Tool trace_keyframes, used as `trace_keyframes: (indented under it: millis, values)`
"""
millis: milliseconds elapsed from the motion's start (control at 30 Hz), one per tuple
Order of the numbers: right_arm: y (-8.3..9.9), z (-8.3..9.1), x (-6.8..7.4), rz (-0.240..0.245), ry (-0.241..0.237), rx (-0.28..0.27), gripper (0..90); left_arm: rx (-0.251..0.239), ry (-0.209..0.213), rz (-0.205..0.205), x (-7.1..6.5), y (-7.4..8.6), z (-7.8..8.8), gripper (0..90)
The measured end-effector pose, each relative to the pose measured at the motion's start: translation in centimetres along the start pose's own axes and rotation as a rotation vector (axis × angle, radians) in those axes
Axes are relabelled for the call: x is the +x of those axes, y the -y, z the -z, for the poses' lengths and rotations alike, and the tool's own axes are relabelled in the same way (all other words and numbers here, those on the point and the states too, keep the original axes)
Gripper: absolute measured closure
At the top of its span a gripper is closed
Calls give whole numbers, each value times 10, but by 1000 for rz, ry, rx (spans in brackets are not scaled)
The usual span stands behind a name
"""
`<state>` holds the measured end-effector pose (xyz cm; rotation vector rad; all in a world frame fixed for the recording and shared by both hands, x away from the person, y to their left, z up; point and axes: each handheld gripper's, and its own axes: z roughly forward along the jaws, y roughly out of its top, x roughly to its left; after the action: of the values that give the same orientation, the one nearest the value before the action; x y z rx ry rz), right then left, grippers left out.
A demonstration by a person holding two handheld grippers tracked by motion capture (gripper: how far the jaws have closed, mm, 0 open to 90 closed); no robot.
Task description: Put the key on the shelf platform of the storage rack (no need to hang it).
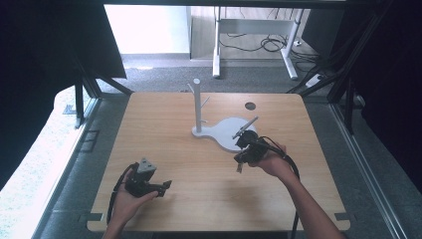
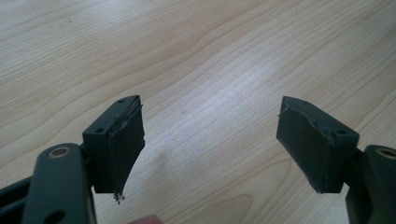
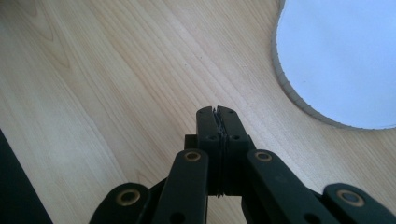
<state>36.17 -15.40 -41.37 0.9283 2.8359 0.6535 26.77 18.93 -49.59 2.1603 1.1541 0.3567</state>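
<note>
A white stand has an upright post (image 1: pixel 197 104) with short pegs on a flat white base (image 1: pixel 226 137), near the middle of the wooden table (image 1: pixel 199 164). My right gripper (image 1: pixel 240 160) is held at the base's near edge, and a thin grey rod (image 1: pixel 248 126) slants over the base just beyond it. In the right gripper view the right gripper (image 3: pixel 218 112) is shut with nothing between its jaws, and the base (image 3: pixel 341 56) curves in at the upper right. My left gripper (image 1: pixel 166 185) rests low at the near left. Its jaws (image 2: pixel 210 140) stand wide open over bare wood.
A round dark hole (image 1: pixel 250 106) sits in the tabletop at the far right. Black frame struts (image 1: pixel 82 94) flank the table on both sides. Desk legs and cables (image 1: pixel 268 45) stand on the floor beyond the far edge.
</note>
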Motion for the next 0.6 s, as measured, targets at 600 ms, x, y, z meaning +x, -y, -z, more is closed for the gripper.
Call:
trace_keyframes:
  millis: [600]
  values:
    - [-20,3,-18,-30,-1,-21,900,-6,1,4,2,0,2,236]
